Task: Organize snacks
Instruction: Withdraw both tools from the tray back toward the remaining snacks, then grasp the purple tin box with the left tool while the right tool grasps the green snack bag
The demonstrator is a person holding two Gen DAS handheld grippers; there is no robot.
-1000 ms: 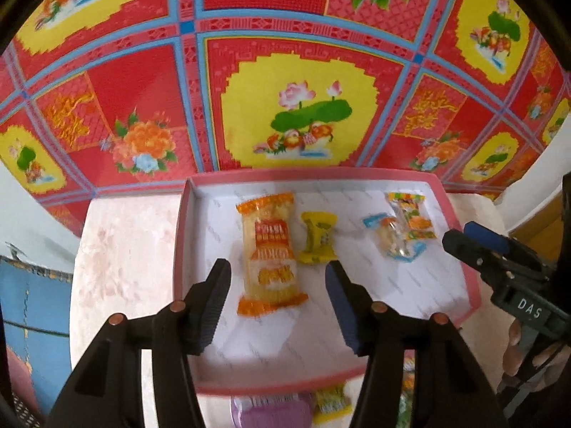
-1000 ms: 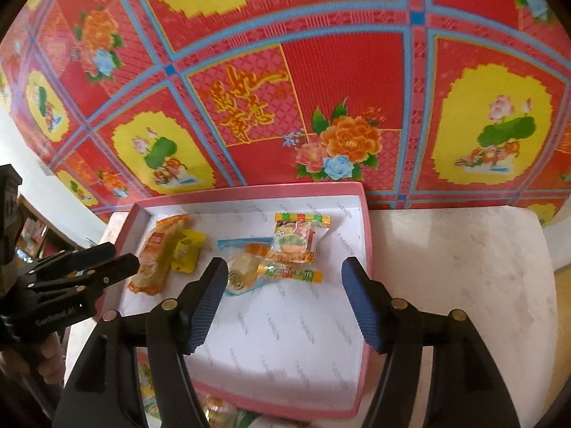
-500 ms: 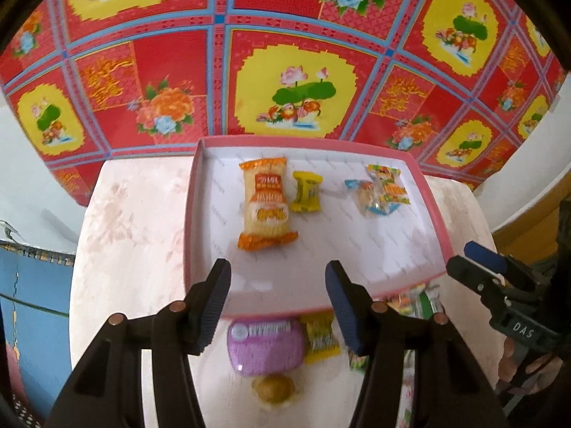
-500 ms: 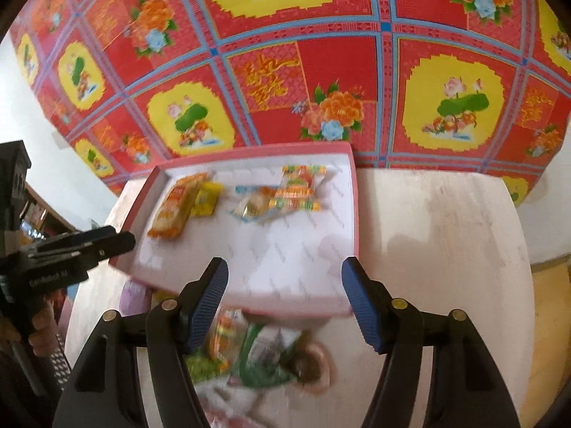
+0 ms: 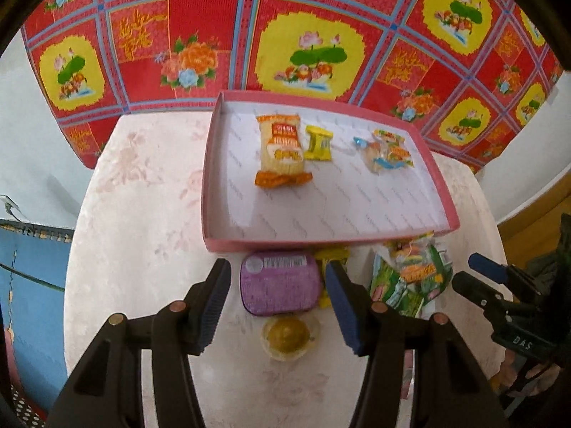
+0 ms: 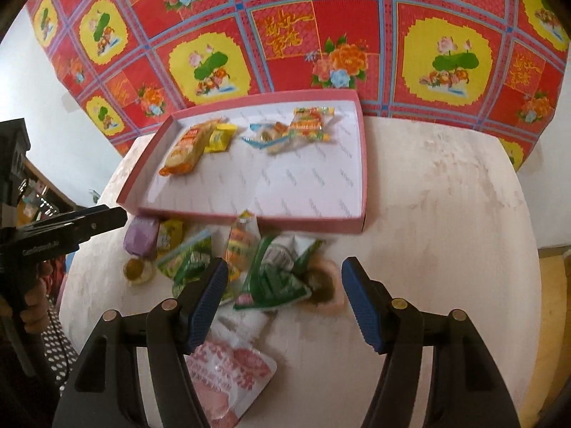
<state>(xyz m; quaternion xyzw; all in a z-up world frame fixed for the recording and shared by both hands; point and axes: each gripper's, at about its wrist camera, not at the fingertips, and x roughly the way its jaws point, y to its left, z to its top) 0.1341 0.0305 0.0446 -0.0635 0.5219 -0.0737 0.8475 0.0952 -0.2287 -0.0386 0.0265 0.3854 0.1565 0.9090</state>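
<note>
Pink tray [image 5: 210,192] holds four snacks; more lie loose on the table [image 5: 135,214] before it. Your left gripper [image 5: 274,303], spread and empty, frames the purple packet [image 5: 278,283]; the right gripper [image 6: 285,301], also spread, overhangs a green packet [image 6: 274,278]. Next: descend, pinch.

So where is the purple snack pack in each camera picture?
Left wrist view: the purple snack pack lies low in the middle, between the left gripper's open fingers, just in front of the pink box.
Right wrist view: it shows small at the left, by the box's near left corner.
Shared landmark: the round yellowish sweet right beside it, on the side away from the box.
</note>
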